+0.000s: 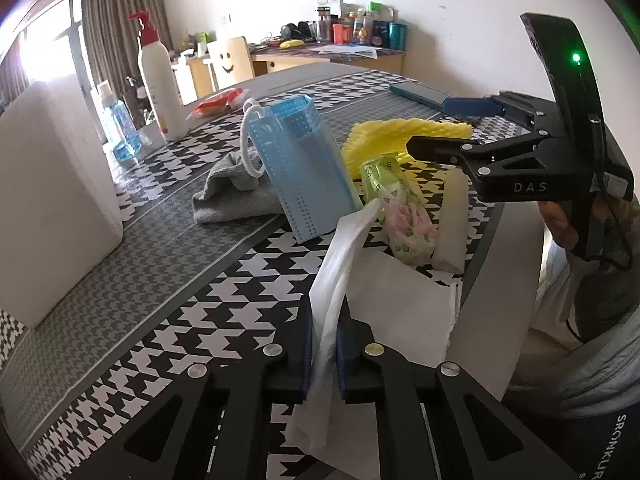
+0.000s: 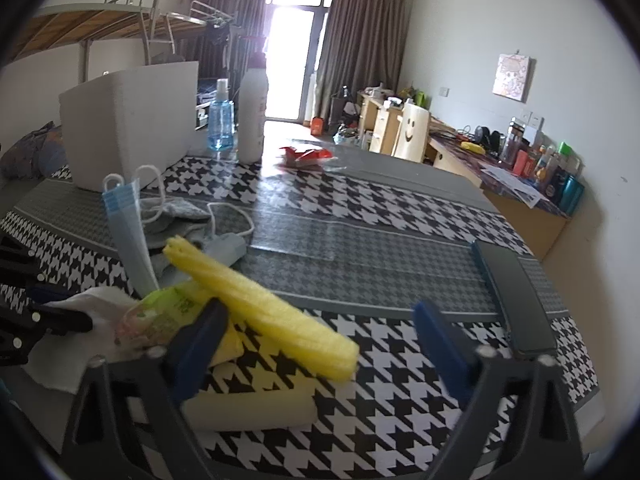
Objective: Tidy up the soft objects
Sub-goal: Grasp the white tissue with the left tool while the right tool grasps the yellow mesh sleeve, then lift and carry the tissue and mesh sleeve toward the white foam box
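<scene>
Left gripper [image 1: 325, 354] jaws together, clamped on a fold of white tissue [image 1: 394, 304] that rises between the blue pads at the near edge of the houndstooth table [image 1: 192, 320]. Right gripper [image 2: 320, 344] jaws wide apart, nothing pressed; the yellow foam sheet [image 2: 264, 312] lies tilted between them, nearer the left finger. Counted: one blue face mask [image 1: 298, 168], one grey cloth [image 1: 236, 196], one green tissue packet [image 1: 396, 204], one pale foam block [image 1: 452, 220], one white bin [image 1: 52, 200], two bottles.
</scene>
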Motion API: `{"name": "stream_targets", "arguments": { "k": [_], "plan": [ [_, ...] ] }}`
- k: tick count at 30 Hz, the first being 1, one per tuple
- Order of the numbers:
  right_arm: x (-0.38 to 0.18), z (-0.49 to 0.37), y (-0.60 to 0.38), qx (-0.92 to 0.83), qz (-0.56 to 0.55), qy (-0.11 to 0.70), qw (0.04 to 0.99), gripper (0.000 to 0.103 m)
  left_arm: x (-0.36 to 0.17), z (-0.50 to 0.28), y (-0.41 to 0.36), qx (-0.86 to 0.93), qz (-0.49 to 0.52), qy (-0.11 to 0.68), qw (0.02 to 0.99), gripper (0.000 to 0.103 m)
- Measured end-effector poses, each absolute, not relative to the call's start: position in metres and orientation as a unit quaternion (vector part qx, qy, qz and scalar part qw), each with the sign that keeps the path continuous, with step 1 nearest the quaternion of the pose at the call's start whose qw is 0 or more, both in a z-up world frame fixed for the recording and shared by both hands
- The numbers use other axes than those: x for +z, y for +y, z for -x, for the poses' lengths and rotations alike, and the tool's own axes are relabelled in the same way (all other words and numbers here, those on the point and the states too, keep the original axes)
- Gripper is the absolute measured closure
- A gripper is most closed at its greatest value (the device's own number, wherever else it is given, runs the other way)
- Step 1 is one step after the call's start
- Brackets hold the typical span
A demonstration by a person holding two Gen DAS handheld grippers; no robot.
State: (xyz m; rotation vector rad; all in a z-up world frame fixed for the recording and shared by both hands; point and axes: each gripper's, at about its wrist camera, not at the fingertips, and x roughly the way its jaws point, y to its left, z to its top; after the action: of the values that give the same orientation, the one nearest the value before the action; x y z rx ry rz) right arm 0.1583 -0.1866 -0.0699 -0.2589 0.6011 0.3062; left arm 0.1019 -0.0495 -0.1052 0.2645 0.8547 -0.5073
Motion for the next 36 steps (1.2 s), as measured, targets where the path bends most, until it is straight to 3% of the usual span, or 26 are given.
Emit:
{"name": "stream_targets", "arguments": {
  "k": [5, 7, 13, 36],
  "plan": [
    [-0.077, -0.159, -0.183, 0.158, 0.132, 0.317, 0.926, 0.044, -0.104, -0.100, -0.043, -0.243, -0.111, 0.411, 0.871, 0.093],
    [-0.077, -0.158, -0.181, 0.162, 0.133, 0.326, 0.922, 0.064, -0.102, -0.100, -0.039, -0.243, -0.104, 0.410, 0.873, 0.093],
    [-0.070, -0.154, -0.185, 0.168, 0.122, 0.322, 0.924, 0.088, -0.095, -0.095, -0.033, -0.249, -0.089, 0.402, 0.877, 0.094],
    [-0.038, -0.142, -0.193, 0.167, 0.013, 0.298, 0.940, 0.091, -0.052, -0.067, -0.004, -0.219, -0.017, 0.332, 0.917, 0.094]
  ]
}}
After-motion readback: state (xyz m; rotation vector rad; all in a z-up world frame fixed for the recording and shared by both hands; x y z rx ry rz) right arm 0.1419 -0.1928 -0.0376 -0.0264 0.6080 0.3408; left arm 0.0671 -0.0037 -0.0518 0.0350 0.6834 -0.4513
